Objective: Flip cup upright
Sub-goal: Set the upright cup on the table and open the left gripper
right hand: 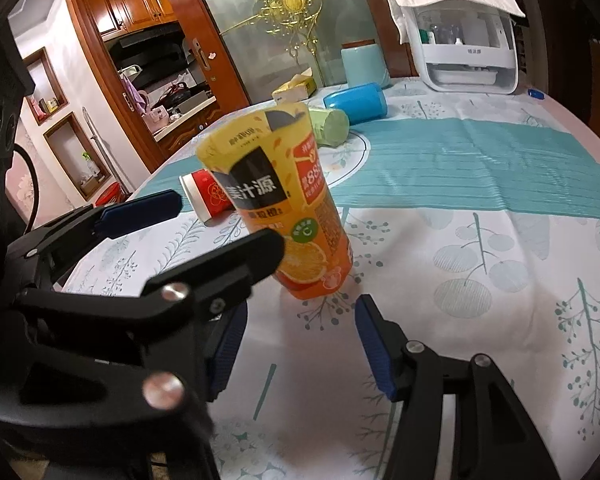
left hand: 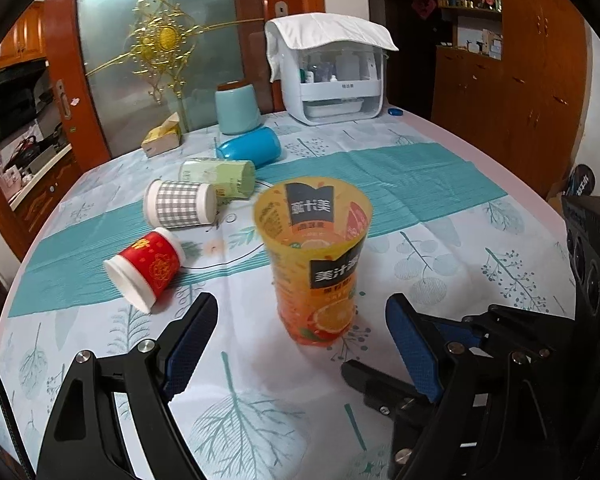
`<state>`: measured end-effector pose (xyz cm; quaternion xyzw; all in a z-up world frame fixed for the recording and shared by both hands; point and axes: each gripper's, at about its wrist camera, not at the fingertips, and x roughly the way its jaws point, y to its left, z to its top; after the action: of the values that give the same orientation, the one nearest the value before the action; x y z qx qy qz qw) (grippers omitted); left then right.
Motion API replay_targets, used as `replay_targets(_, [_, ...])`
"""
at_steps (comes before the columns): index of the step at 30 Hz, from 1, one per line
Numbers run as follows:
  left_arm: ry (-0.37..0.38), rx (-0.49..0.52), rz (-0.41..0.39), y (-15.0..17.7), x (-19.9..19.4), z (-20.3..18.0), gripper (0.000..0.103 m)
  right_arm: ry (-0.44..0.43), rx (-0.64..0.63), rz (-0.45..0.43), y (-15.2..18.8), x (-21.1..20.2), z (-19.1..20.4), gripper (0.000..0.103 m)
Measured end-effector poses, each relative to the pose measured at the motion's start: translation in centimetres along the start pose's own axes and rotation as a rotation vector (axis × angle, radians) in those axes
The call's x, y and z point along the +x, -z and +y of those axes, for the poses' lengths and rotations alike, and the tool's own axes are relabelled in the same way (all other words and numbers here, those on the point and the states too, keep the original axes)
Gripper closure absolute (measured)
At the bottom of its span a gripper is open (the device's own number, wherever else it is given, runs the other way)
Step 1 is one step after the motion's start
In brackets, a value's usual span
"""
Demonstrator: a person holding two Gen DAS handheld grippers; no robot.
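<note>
An orange juice-print cup (left hand: 318, 264) stands upright on the tablecloth, mouth up; it also shows in the right wrist view (right hand: 288, 208). My left gripper (left hand: 300, 320) is open, its blue pads either side of the cup's base and a little nearer than it, not touching. My right gripper (right hand: 300, 320) is open and empty just in front of the cup. Several cups lie on their sides behind: a red one (left hand: 146, 268), a grey checked one (left hand: 180, 204), a green one (left hand: 220, 178) and a blue one (left hand: 250, 146).
A light blue canister (left hand: 236, 108), a tissue box (left hand: 162, 138) and a white dispenser under a cloth (left hand: 332, 76) stand at the table's far edge. The left gripper shows at the left of the right wrist view (right hand: 204, 224).
</note>
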<state>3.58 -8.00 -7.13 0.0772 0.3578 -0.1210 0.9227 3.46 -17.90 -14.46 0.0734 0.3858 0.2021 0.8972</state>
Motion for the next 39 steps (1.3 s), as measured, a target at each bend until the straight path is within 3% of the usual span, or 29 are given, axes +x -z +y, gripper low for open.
replay_targets(9, [-0.055, -0.133, 0.009, -0.4, -2.1, 3.1, 0.014, 0.053, -0.017, -0.033, -0.1, -1.9, 1.1, 0.040])
replay_targets(20, [-0.157, -0.178, 0.054, -1.9, -4.5, 4.2, 0.011, 0.192, 0.044, -0.016, -2.8, -5.7, 0.5, 0.032])
replay_targets(24, [-0.155, -0.194, 0.057, -2.7, -5.3, 4.2, 0.011, 0.233, 0.055, -0.042, -4.1, -7.3, 0.5, 0.031])
replay_targets(39, [-0.168, -0.236, 0.036, -4.9, -7.5, 4.1, 0.011, 0.239, 0.019, -0.126, -7.3, -10.6, 2.2, 0.031])
